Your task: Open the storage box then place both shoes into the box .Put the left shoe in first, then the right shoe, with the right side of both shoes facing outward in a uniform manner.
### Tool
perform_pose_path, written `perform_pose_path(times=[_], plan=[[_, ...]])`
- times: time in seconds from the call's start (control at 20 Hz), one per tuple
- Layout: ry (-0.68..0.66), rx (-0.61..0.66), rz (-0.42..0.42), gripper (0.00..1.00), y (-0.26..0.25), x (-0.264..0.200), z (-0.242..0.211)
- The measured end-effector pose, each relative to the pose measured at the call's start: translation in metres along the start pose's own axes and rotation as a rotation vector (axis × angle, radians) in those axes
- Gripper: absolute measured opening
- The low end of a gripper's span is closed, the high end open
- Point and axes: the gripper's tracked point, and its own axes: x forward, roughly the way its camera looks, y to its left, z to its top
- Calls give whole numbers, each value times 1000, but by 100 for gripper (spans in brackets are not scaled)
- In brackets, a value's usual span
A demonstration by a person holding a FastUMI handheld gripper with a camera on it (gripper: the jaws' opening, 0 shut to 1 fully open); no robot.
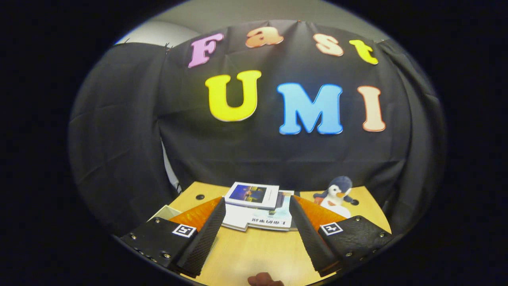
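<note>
- The wooden table (254, 250) is carrying a stack of booklets (258, 210).
- The gripper (257, 204) is hovering with fingers spread, holding nothing, booklets ahead.
- A toy penguin (336, 192) is sitting right of the booklets.
- A pale box corner (166, 211), perhaps the storage box, is peeking left of the booklets; shoes unseen, so look around before reaching.

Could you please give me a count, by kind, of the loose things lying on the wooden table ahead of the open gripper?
Stacked printed books or booklets, lying just beyond and between the fingers of the open, empty gripper: 2
Stuffed toy penguin, dark blue and white, beyond the right-hand finger: 1
Total on the light wooden table: 3
</note>
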Motion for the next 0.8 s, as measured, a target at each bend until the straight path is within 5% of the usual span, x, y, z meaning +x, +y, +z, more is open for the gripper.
perform_pose_path(times=[0.35,0.8], plan=[[-175,29,-94,98,-30,-43,56],[-188,8,-60,98,-61,-36,69]])
